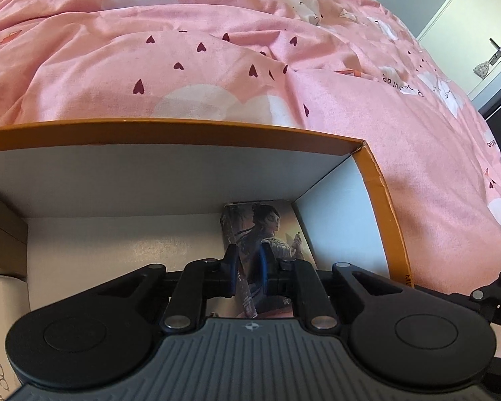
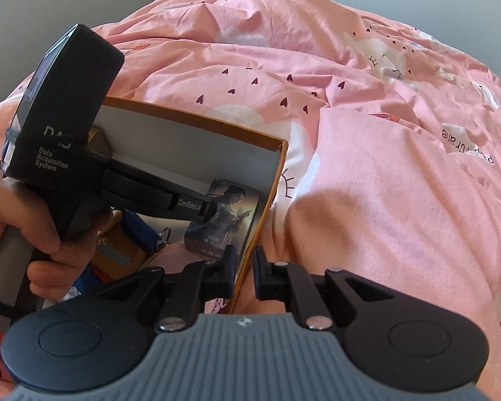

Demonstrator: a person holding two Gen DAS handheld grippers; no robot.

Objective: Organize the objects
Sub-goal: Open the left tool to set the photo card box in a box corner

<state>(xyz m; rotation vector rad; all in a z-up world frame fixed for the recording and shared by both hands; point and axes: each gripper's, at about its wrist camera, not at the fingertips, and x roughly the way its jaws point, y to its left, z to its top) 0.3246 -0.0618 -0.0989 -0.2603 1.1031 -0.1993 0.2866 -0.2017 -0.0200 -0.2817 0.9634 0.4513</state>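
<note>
Left gripper (image 1: 248,267) fingers clamped on the illustrated card box (image 1: 267,234), pinching its near edge. Box standing against the right inner wall of the orange-rimmed carton (image 1: 217,133), tucked into the far right corner, probably to pack it flush and save floor space.

Right gripper (image 2: 244,267) fingers nearly together around the carton's right wall, one inside, one outside; likely bracing the carton on the soft pink duvet (image 2: 367,183). Actual contact on the wall: cannot tell.

Clearance: wall tight on the box's right, bare white floor open to its left. Brown cardboard box (image 1: 3,230) and white box (image 1: 0,317) at the far left, well apart. Clear exit upward.
</note>
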